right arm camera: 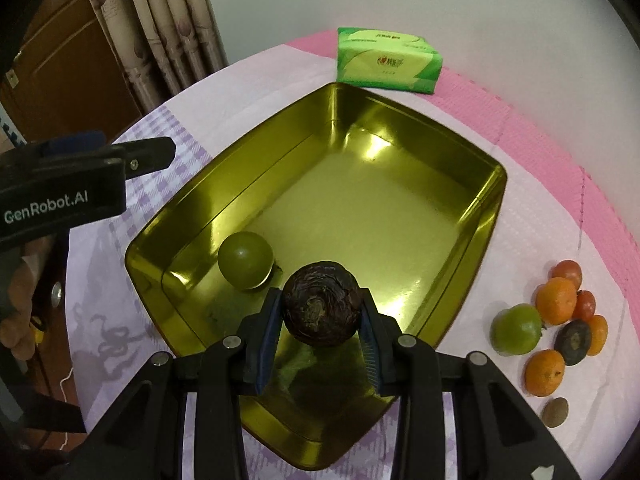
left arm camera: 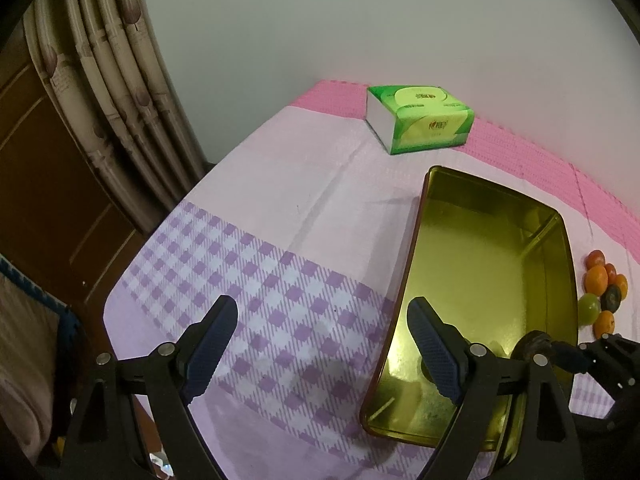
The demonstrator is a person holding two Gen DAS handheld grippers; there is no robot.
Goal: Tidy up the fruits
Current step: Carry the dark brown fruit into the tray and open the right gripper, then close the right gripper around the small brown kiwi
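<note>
My right gripper is shut on a dark brown round fruit and holds it above the near end of the gold metal tray. A green fruit lies inside the tray at its near left. A cluster of fruits lies on the cloth right of the tray: a green one, several orange ones, a dark one and a small brown one. My left gripper is open and empty, hovering over the tray's left rim. The cluster shows in the left wrist view.
A green tissue pack lies beyond the tray on the pink mat. The table has a lilac checked cloth. Curtains and a wooden door stand to the left, past the table edge.
</note>
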